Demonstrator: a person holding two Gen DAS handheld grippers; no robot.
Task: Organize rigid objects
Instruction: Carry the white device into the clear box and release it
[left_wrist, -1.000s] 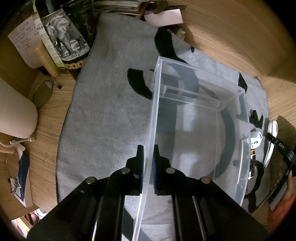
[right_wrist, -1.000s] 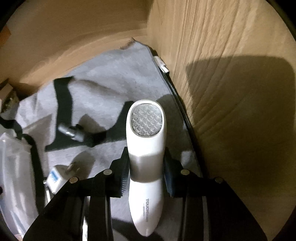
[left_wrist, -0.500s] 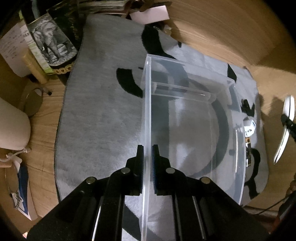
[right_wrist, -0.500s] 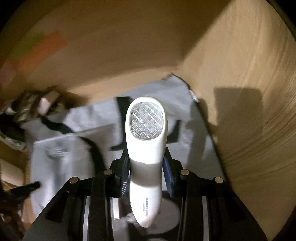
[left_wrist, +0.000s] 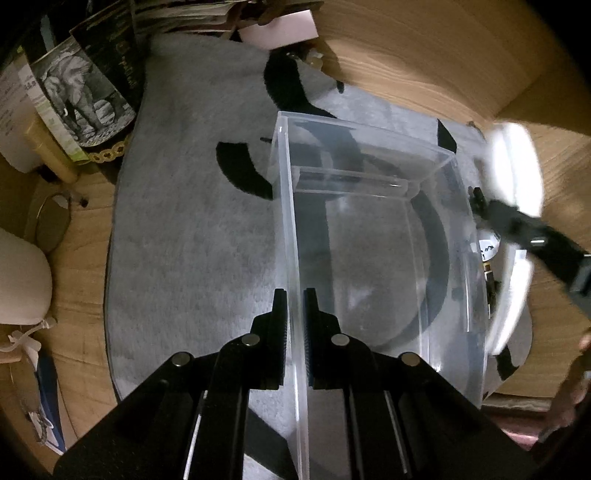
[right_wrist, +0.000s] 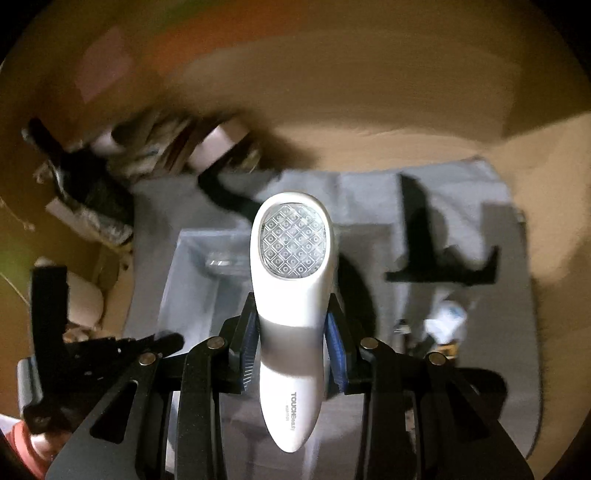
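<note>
A clear plastic box (left_wrist: 373, 236) stands on a grey mat (left_wrist: 192, 236) with black patterns. My left gripper (left_wrist: 294, 299) is shut on the box's left wall, one finger on each side. My right gripper (right_wrist: 293, 314) is shut on a white handheld device (right_wrist: 293, 280) with a patterned oval head, held above the box (right_wrist: 199, 273). In the left wrist view the device (left_wrist: 517, 173) shows blurred over the box's right edge, with the right gripper's black finger (left_wrist: 535, 240) across it.
Small items, one white (left_wrist: 487, 247), lie on the mat right of the box. Books and papers (left_wrist: 85, 92) are stacked at the far left, with a round mirror (left_wrist: 51, 221) and a white rounded object (left_wrist: 22, 280). A wooden wall (left_wrist: 424, 55) backs the mat.
My right gripper has lifted the white device off the mat and swung it left, over the clear box. My left gripper keeps its hold on the box wall.
</note>
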